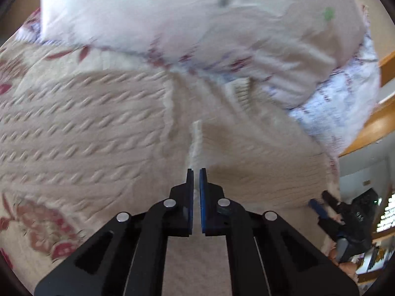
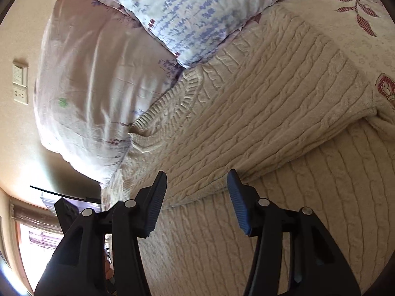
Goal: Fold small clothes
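Observation:
A cream cable-knit sweater point(image 1: 86, 128) lies spread on the bed. My left gripper point(image 1: 196, 172) is shut on a raised fold of the sweater's knit point(image 1: 196, 138), pinched between the blue pads. In the right wrist view the sweater point(image 2: 259, 113) lies with its ribbed collar point(image 2: 172, 98) against the pillows and a fold edge running across. My right gripper point(image 2: 196, 180) is open, its fingers just above the sweater's folded edge, holding nothing. The right gripper also shows in the left wrist view point(image 1: 321, 207) at the bed's right side.
A white pillow point(image 1: 172, 14) and a blue-flowered pillow point(image 2: 187, 12) lie at the head of the bed. The bedspread point(image 1: 44, 224) is cream with red flowers. A wooden bed frame point(image 1: 370, 125) runs along the right. A wall with a switch plate point(image 2: 19, 83) is left.

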`<action>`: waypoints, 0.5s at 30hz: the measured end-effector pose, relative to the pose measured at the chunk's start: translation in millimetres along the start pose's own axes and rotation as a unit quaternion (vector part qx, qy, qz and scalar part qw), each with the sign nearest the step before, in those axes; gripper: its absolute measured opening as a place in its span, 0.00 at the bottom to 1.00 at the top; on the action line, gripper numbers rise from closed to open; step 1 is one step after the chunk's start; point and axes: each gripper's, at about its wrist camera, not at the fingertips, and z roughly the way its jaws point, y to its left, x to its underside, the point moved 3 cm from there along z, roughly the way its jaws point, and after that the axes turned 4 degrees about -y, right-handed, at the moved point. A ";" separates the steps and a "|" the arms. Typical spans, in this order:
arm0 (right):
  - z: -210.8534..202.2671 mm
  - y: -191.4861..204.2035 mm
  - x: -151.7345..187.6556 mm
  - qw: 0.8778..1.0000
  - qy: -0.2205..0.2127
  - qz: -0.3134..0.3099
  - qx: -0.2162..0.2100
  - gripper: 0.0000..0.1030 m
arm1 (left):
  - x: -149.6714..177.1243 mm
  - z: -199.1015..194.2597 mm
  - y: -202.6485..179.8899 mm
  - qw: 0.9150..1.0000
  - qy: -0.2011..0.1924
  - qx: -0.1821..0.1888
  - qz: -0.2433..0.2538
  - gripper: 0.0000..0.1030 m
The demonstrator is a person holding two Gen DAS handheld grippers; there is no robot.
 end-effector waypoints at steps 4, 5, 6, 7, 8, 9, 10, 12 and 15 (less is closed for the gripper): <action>5.2 0.7 1.3 1.000 0.002 -0.009 0.008 0.55 | 8.0 -27.5 34.6 0.999 -0.028 -0.002 -0.047 0.36; 5.5 2.1 1.2 1.000 0.003 -0.013 0.009 0.56 | 11.1 -38.6 47.5 0.997 -0.041 -0.002 -0.062 0.43; 6.3 2.9 0.9 1.000 0.004 -0.014 0.009 0.57 | 11.4 -47.6 59.5 0.995 -0.055 -0.003 -0.078 0.45; 6.3 3.3 1.0 1.000 0.004 -0.016 0.009 0.58 | 13.5 -57.7 73.6 0.993 -0.070 -0.005 -0.099 0.45; 6.2 3.2 1.2 1.000 0.004 -0.016 0.009 0.58 | 15.8 -68.6 92.9 0.988 -0.084 -0.010 -0.130 0.45; 6.2 3.1 1.5 1.000 0.004 -0.015 0.008 0.58 | 17.0 -76.9 110.4 0.982 -0.097 -0.015 -0.160 0.45; 6.1 3.0 1.6 1.000 0.005 -0.015 0.008 0.58 | 19.3 -83.9 126.7 0.976 -0.110 -0.021 -0.188 0.45; 6.2 4.0 1.6 1.000 0.007 -0.014 0.008 0.58 | 25.5 -97.9 166.8 0.956 -0.131 -0.039 -0.260 0.43; 5.7 4.9 2.8 1.000 0.010 -0.013 0.008 0.60 | 32.4 -106.6 210.8 0.924 -0.149 -0.038 -0.351 0.43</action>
